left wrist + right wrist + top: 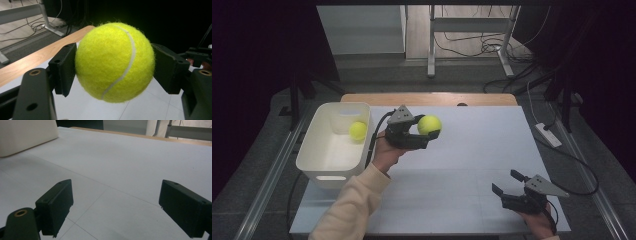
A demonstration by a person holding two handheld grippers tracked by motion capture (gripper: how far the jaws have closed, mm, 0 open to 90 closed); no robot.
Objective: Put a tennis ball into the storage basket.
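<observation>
At the left of the table (pixel 472 150) stands a white bin (pixel 319 162), its open top facing up so that things can be dropped in from above. One ball (pixel 358 130) already lies inside, near the far right corner of the bin floor, which suggests the work is gathering balls into it.

Just right of the bin, the left tool (pixel 426 131) is lifted off the table and clamped on a second ball (pixel 429 124). In the left gripper view the two black pads press the ball's opposite sides near its widest part, the ball (pixel 113 62) bulging past them above and below. That grip across the middle looks chosen so the round, fuzzy surface cannot squirt out. The ball hangs clear of the table, close beside the bin's right wall but not yet over the opening. My reading is that it is being carried toward the bin, and the next move would be to swing it left over the rim and let go. A release too early would likely send it rolling across the table.

Far to the right, near the table's front edge, the right tool (pixel 507 185) rests low with its jaws spread wide and nothing between them. It sits well apart from the bin, probably parked out of the way.
</observation>
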